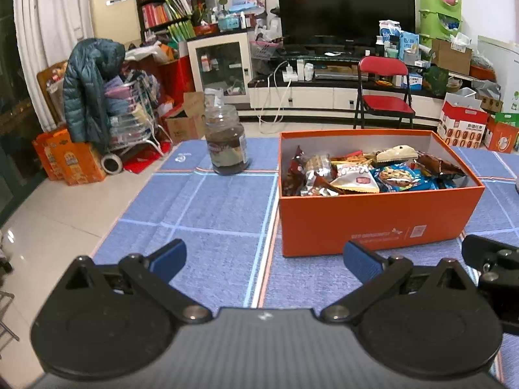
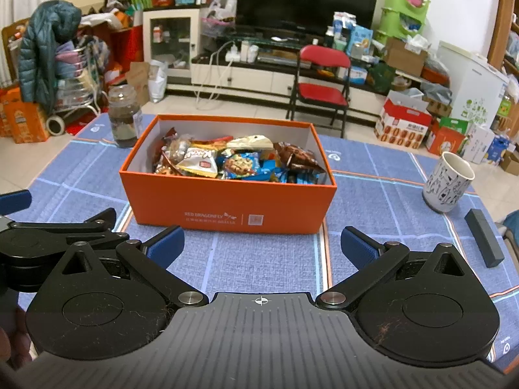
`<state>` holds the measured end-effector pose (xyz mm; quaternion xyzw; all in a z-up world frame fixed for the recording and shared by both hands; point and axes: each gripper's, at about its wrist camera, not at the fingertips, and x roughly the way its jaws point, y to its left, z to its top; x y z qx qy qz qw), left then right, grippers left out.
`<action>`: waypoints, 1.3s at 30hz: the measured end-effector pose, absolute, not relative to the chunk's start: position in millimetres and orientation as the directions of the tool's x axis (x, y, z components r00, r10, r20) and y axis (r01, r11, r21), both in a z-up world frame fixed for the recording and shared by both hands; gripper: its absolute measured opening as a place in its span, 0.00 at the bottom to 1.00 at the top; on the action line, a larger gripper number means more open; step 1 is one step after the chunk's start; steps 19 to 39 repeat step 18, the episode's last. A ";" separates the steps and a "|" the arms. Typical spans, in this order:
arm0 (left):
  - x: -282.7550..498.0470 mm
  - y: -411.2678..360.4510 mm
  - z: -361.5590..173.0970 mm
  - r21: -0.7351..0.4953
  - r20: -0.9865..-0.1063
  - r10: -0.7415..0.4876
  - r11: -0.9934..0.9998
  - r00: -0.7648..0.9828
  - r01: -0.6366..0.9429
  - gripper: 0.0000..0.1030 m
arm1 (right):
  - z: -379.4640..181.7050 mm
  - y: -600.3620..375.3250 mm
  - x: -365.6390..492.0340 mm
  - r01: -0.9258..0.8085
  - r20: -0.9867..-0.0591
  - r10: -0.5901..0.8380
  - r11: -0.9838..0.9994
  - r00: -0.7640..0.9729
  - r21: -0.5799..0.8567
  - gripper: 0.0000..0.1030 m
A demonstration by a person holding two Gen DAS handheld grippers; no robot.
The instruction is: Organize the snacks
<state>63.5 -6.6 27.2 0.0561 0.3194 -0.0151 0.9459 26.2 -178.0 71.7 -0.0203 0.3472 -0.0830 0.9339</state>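
An orange box (image 2: 227, 201) filled with wrapped snacks (image 2: 236, 162) is seen standing toward the middle of the blue checked tablecloth (image 2: 259, 259), ahead of and apart from the left gripper (image 1: 264, 261) and the right gripper (image 2: 261, 246), whose jaws are spread wide with nothing held between them. A glass jar (image 1: 226, 139) is set near the cloth's far edge, left of the box. Only in the right wrist view are a patterned cup (image 2: 449, 183) and a dark rectangular block (image 2: 485, 241) shown near the cloth's right edge.

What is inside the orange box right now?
The orange box holds a loose heap of wrapped snacks: a white packet, a blue cookie packet, a brown packet. Anything beneath the top layer, and the box floor, is covered.
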 end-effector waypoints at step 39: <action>60.5 -6.9 25.3 0.080 -0.590 -0.004 0.995 0.807 0.064 0.99 | 71.0 -181.5 27.2 0.141 -0.644 -0.165 0.986 0.747 -0.089 0.93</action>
